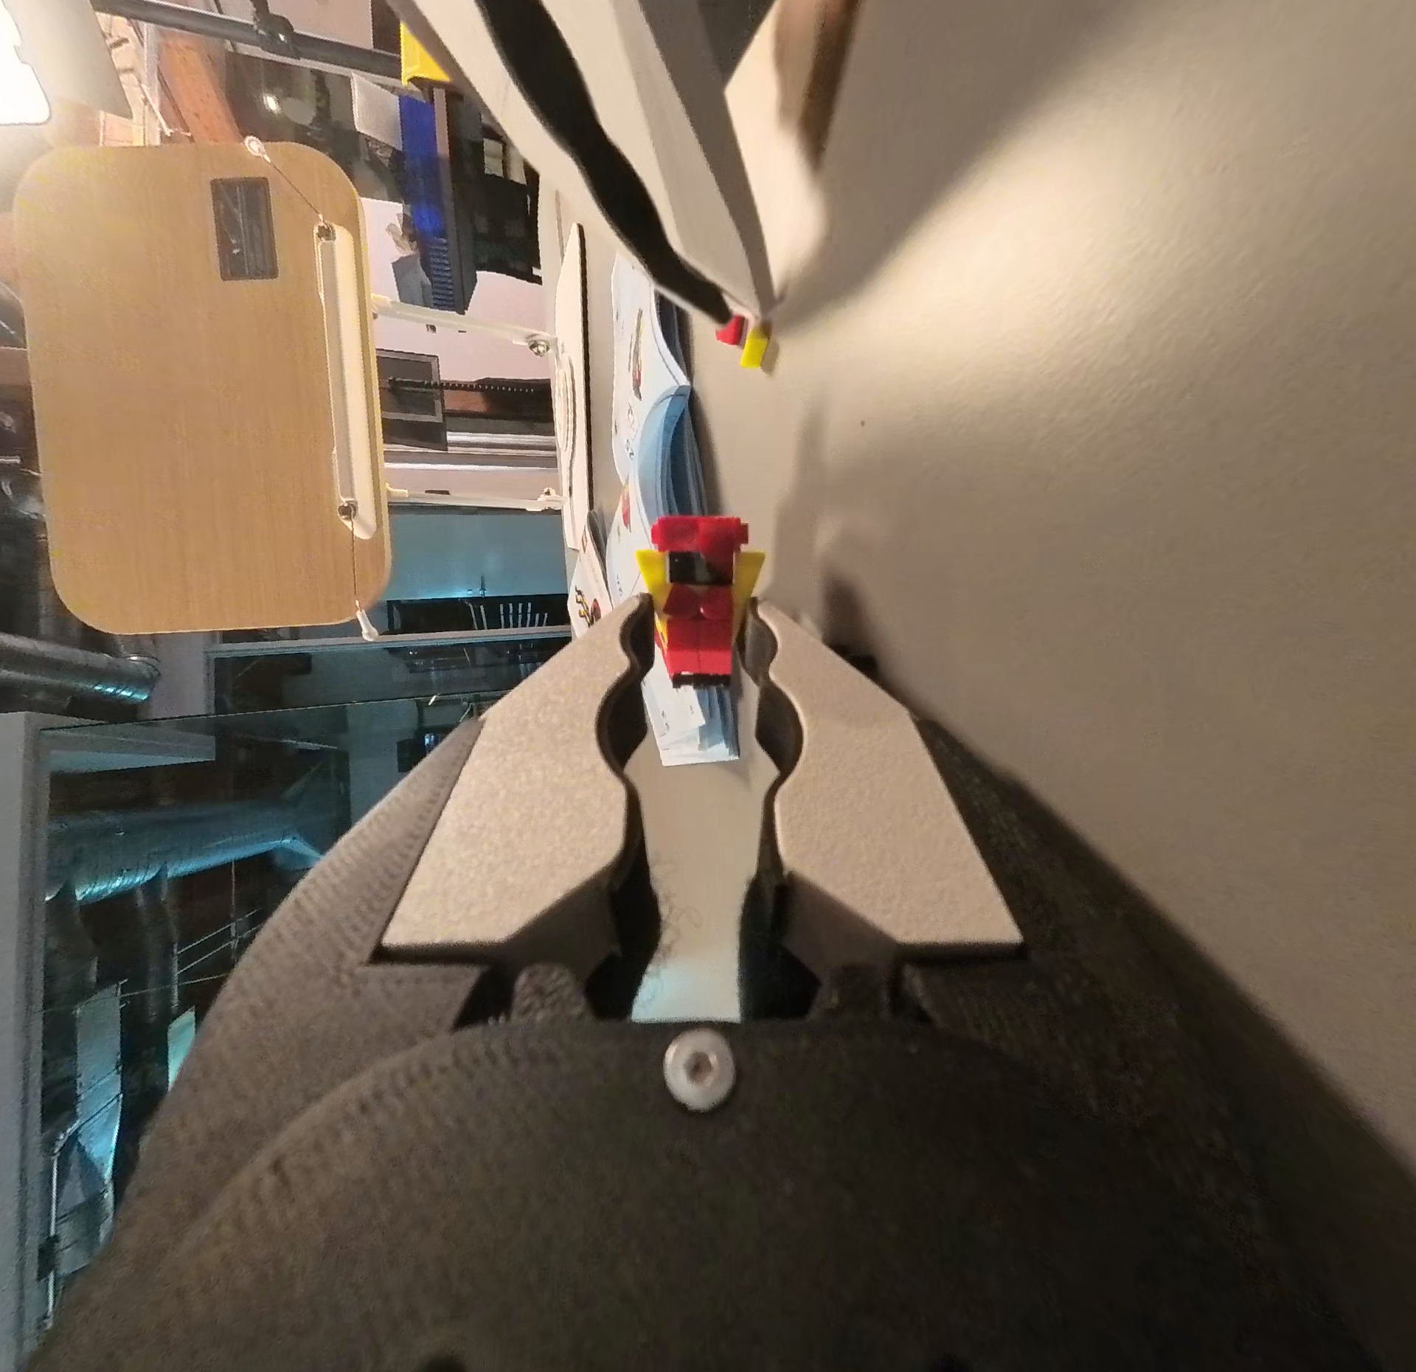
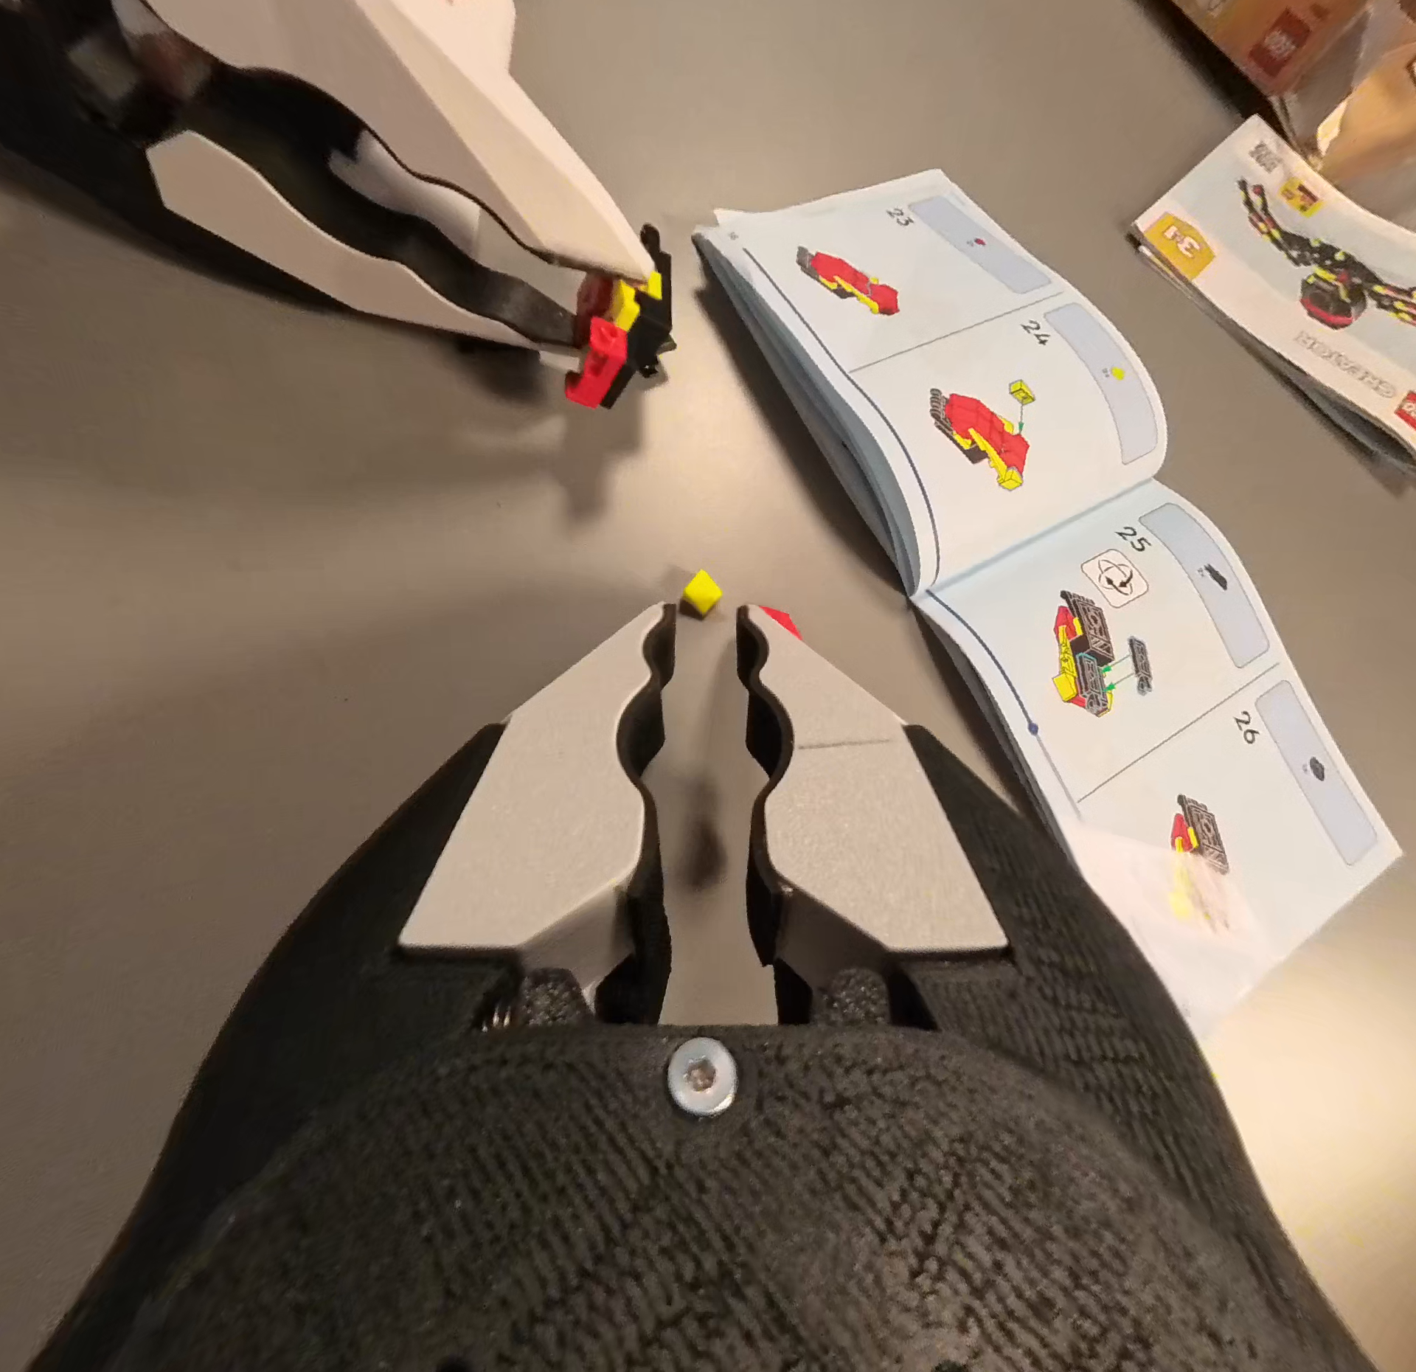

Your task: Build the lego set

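Left tool (image 2: 613,323) clenches a red, yellow and black lego model (image 2: 624,331) just above the grey desk (image 2: 306,569), while the right tool (image 2: 706,616), fingers parted and empty, points at a loose yellow brick (image 2: 701,592) beside an open instruction booklet (image 2: 1019,492).

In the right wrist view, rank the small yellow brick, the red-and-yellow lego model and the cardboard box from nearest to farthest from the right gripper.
1. Small yellow brick, just beyond the right gripper fingertips.
2. Red-and-yellow lego model, upper left, held by the left gripper.
3. Cardboard box, far top right.
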Demonstrator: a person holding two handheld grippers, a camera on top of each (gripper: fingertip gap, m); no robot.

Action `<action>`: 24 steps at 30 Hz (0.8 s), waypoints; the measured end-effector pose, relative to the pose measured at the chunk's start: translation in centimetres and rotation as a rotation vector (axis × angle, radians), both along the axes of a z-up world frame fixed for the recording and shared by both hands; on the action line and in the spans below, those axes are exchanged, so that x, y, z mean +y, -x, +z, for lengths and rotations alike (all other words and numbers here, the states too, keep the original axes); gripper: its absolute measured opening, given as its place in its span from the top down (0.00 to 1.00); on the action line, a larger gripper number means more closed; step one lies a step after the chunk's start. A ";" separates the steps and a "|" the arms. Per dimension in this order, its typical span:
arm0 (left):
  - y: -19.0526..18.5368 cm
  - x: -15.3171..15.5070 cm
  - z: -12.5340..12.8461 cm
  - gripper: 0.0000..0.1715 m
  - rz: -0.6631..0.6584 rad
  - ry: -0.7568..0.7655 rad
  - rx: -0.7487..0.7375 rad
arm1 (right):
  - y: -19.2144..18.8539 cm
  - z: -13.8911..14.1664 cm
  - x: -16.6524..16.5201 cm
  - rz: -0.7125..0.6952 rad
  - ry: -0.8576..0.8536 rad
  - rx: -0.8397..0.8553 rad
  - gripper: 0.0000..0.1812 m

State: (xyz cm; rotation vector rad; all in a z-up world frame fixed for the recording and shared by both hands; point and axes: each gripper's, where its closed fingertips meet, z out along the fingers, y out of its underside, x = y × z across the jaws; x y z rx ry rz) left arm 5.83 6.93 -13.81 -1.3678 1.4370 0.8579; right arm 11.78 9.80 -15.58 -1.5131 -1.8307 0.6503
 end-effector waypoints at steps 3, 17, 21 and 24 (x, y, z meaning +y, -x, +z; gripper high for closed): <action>0.0 0.0 0.0 0.87 -0.001 -0.001 0.002 | 0.5 0.0 1.4 -0.070 -0.053 -0.001 0.94; 0.0 0.0 0.0 0.87 0.000 0.003 -0.005 | 2.2 0.8 1.1 -0.230 -0.047 0.047 0.90; 0.0 0.0 0.0 0.87 0.000 0.002 -0.004 | 2.3 0.1 0.3 -0.187 -0.016 0.010 0.88; 0.0 0.0 0.0 0.87 -0.001 0.002 -0.004 | 1.1 0.0 0.9 -0.193 -0.047 -0.041 0.89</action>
